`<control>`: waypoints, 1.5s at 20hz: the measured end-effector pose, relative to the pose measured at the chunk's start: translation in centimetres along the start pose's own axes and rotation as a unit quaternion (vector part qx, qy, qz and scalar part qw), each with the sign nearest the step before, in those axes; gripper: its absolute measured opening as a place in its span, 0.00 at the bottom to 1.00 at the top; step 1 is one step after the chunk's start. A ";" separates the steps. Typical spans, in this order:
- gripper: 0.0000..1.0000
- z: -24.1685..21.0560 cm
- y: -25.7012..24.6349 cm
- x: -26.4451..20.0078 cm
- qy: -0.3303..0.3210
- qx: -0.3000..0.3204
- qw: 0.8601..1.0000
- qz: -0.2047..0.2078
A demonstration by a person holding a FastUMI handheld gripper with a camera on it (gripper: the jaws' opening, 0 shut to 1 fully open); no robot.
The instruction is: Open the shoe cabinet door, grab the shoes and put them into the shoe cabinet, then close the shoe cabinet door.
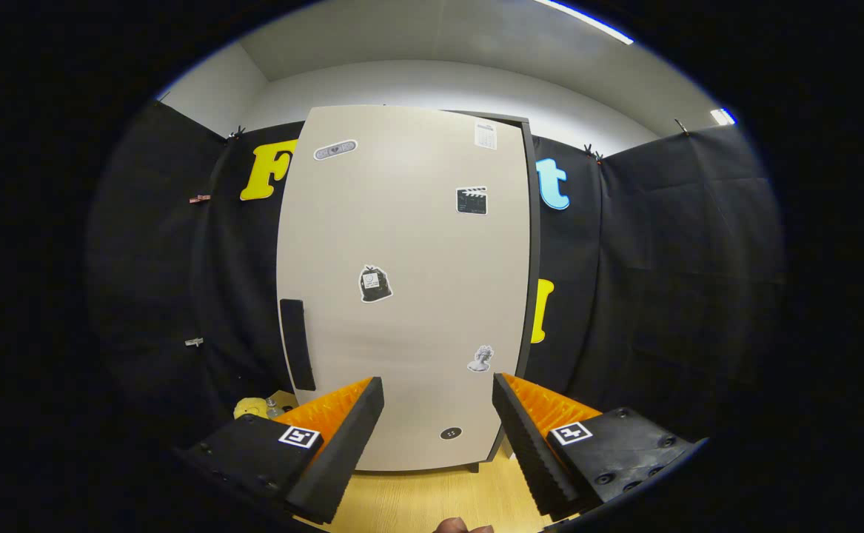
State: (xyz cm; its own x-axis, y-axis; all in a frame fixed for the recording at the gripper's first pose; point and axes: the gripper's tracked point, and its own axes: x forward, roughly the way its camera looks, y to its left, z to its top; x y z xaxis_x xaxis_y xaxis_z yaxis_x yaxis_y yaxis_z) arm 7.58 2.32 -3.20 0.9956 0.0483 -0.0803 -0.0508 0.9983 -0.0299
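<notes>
Gripper (437, 403): fingers spread wide apart, nothing between them, aimed at the lower part of the door.
Shoe cabinet (528, 244): upright on the wooden floor (417, 500), against the black cloth wall; contents hidden behind the door.
Cabinet door (402, 296): shut, pale beige, just ahead of the fingers and apart from them.
Handle (297, 344): dark vertical bar at the door's left edge, above the left finger.
Stickers (375, 284): several scattered over the door face.
Yellow object (251, 407): on the floor left of the cabinet, beyond the left finger; too small to tell.
</notes>
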 end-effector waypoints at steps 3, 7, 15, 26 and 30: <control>0.97 0.0 -0.3 0.1 0.000 0.002 1.000 -0.002; 0.97 0.2 -0.5 0.1 -0.002 0.004 1.000 -0.003; 0.97 0.3 -0.5 0.0 -0.004 0.010 1.000 -0.004; 0.97 -0.1 -0.6 -0.7 0.000 0.012 1.000 -0.003; 0.97 -0.1 -0.6 -0.8 0.001 0.010 1.000 -0.003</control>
State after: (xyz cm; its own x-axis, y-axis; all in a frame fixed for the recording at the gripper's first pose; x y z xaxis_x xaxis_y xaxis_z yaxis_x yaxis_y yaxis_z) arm 6.83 1.64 -3.26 0.9957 0.0430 -0.0816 -0.0440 0.9990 -0.0098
